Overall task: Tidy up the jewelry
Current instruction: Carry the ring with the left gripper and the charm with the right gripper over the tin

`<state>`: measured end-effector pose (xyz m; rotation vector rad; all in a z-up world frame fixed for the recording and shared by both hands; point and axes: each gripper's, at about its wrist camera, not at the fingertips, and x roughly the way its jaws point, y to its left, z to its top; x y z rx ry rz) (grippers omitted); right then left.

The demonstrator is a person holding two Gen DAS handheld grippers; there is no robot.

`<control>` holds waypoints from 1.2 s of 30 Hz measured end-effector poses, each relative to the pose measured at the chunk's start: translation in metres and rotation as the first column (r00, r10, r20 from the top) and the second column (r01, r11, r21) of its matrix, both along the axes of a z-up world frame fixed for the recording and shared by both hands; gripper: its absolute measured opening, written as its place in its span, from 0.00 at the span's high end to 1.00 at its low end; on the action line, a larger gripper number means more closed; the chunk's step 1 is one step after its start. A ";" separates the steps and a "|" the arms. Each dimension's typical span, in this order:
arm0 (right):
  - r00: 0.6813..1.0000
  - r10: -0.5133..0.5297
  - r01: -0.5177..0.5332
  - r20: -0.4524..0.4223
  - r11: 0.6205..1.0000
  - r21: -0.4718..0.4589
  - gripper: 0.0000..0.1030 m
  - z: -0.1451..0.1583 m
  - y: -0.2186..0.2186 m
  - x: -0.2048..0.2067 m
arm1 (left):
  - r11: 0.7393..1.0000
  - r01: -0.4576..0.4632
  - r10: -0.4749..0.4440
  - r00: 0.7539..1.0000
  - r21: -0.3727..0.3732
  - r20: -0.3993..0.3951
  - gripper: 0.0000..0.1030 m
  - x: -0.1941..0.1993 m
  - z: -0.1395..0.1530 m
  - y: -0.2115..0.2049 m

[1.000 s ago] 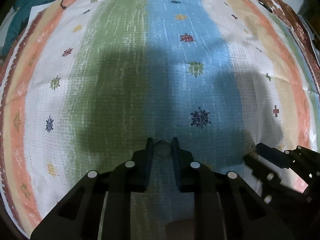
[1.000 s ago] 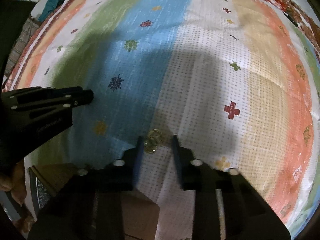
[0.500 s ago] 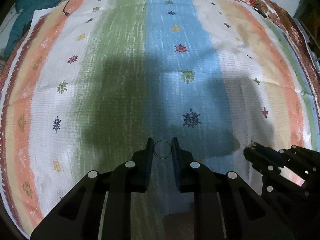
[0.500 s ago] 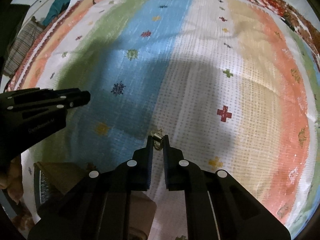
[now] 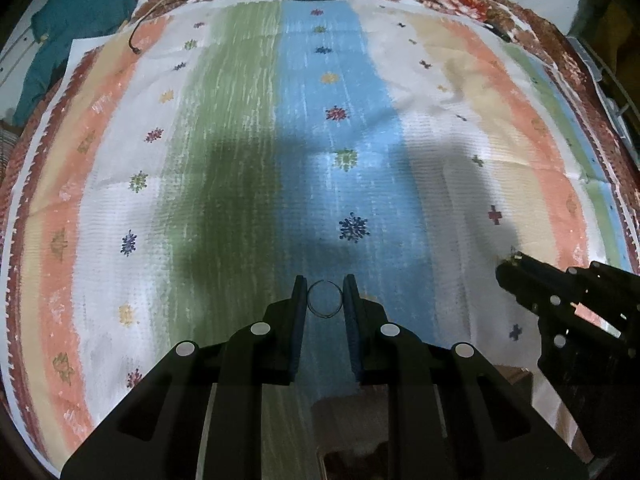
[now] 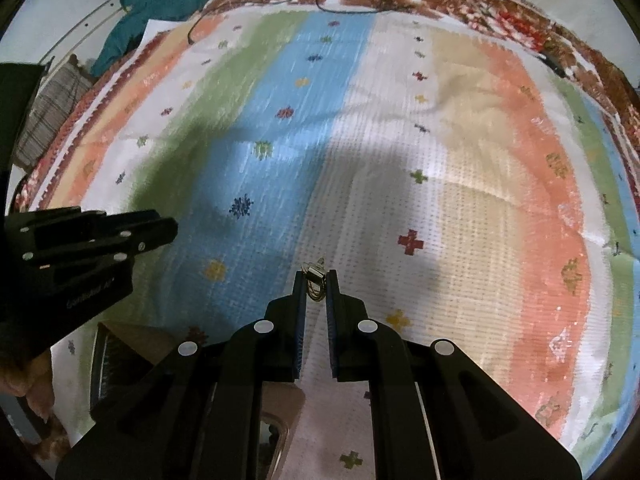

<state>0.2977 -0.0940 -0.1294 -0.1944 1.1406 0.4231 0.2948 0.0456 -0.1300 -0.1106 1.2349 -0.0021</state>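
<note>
The left gripper pinches a thin round wire ring between its narrow jaws, the hoop standing face-on across the gap and held clear above the striped woven cloth with its green, blue, white and orange bands and small flower motifs. The right gripper has its jaws almost together on a small gold-coloured piece of jewellery, too small to tell whether it is an earring or a clasp, also lifted off the cloth. A brown box lies at the near edge below the grippers. A teal garment lies beyond the cloth's far left corner, beside a thin dark cord.
</note>
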 end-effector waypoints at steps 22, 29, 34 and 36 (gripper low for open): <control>0.991 0.048 -0.053 0.126 0.998 0.033 0.90 0.053 -0.004 -0.053 | 0.999 0.037 -0.036 0.984 -0.003 0.172 0.83 -0.056 0.064 -0.018; 0.986 0.047 -0.055 0.157 0.998 0.043 0.90 0.063 -0.008 -0.065 | 0.999 0.047 -0.043 0.978 -0.012 0.204 0.83 -0.068 0.077 -0.022; 0.985 0.039 -0.048 0.166 0.997 0.054 0.90 0.067 -0.013 -0.069 | 0.998 0.056 -0.050 0.972 -0.024 0.228 0.83 -0.078 0.088 -0.025; 0.985 0.040 -0.050 0.167 0.997 0.058 0.90 0.069 -0.015 -0.071 | 0.998 0.063 -0.056 0.970 -0.024 0.236 0.83 -0.082 0.090 -0.027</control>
